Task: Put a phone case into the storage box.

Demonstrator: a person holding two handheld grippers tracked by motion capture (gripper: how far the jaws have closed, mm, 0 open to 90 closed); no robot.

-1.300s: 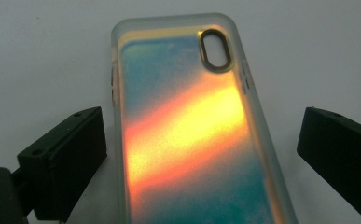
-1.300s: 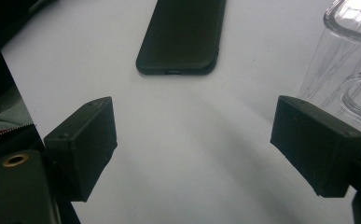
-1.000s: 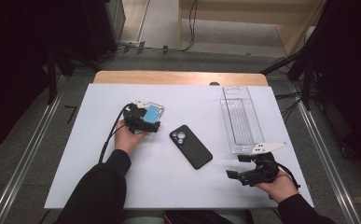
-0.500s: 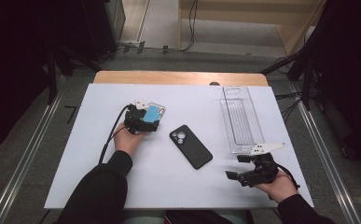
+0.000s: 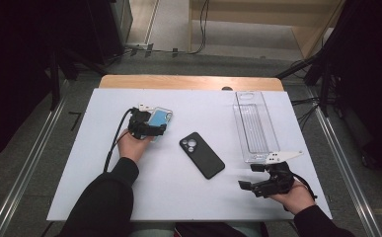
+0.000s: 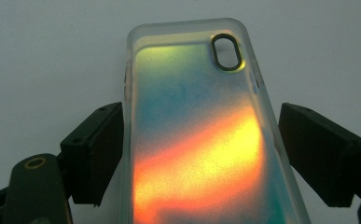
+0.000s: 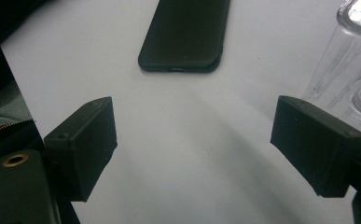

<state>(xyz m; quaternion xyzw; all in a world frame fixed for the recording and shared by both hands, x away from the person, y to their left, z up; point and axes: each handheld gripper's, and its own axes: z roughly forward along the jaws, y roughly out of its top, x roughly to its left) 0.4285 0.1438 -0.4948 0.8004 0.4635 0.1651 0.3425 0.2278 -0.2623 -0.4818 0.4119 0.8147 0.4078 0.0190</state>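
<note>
While it lies flat, the phone case (image 6: 201, 140) sits between the left gripper's (image 6: 201, 154) just-narrowed jaws, right gap.

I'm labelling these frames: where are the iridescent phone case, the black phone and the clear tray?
iridescent phone case (image 6: 201, 140), left gripper view, middle of its back.
black phone (image 5: 202, 154), high view, centre of its back.
clear tray (image 5: 254, 123), high view, its floor.

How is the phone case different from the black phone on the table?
The phone case is translucent with a blue-to-orange shimmer; the phone is solid black. The case lies between the left gripper's jaws, at the table's left; the phone lies apart from both grippers, near the middle. Both lie flat, camera cutout upward.
</note>
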